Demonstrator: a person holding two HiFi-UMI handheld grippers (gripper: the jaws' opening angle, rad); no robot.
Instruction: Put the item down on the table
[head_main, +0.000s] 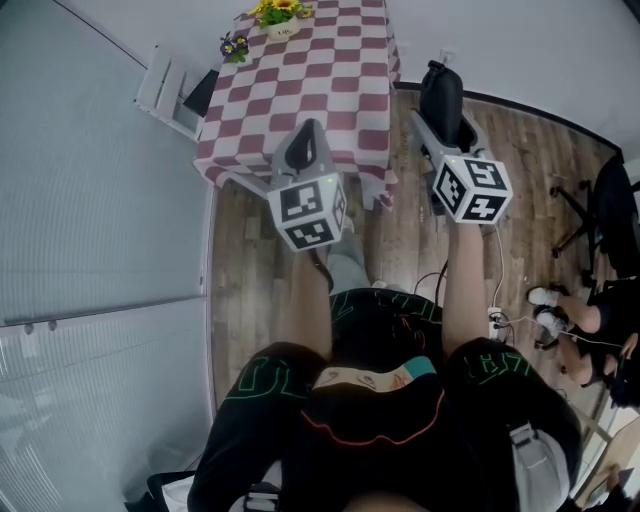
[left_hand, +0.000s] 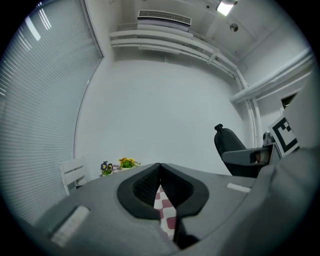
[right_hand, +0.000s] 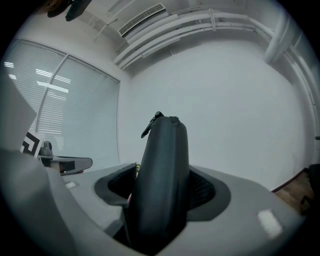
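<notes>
My right gripper (head_main: 441, 112) is shut on a dark zippered case (head_main: 441, 97), which stands upright between the jaws and rises past them (right_hand: 165, 165). It hangs over the wooden floor just right of the table (head_main: 340, 60), which wears a red-and-white checked cloth. My left gripper (head_main: 306, 143) is shut and empty above the table's near edge; in the left gripper view (left_hand: 160, 172) the jaws meet at the tip and checked cloth shows in the slit below.
A yellow flower pot (head_main: 281, 14) and a small purple plant (head_main: 234, 46) stand at the table's far end. A white chair (head_main: 165, 88) stands left of the table. A black office chair (head_main: 608, 215) and cables (head_main: 500, 320) are at the right.
</notes>
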